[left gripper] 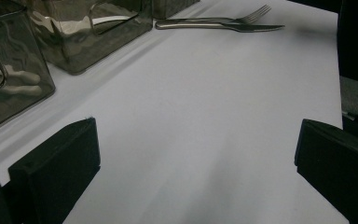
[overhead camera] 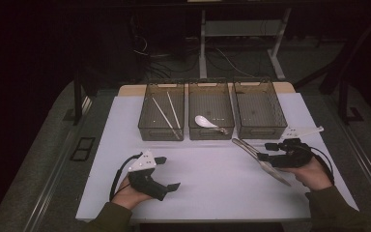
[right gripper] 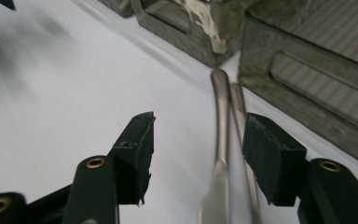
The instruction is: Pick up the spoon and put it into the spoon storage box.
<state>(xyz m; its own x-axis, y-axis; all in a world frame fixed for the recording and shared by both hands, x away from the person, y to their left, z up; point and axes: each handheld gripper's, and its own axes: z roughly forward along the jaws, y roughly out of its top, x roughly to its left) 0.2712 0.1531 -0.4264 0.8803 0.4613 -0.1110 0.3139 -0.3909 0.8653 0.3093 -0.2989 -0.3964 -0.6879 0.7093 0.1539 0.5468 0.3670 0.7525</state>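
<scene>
Overhead, white tabletop (overhead camera: 212, 188), dim room, floor cables (overhead camera: 222, 58)

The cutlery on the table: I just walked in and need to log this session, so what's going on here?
A person is working at a white table with a gripper in each hand. The right gripper is at a knife and fork lying side by side in front of three clear bins. Its jaws straddle both handles, open, not yet pressing. The left gripper rests open on the table, holding nothing. One bin already holds chopsticks, another a white spoon.
</scene>
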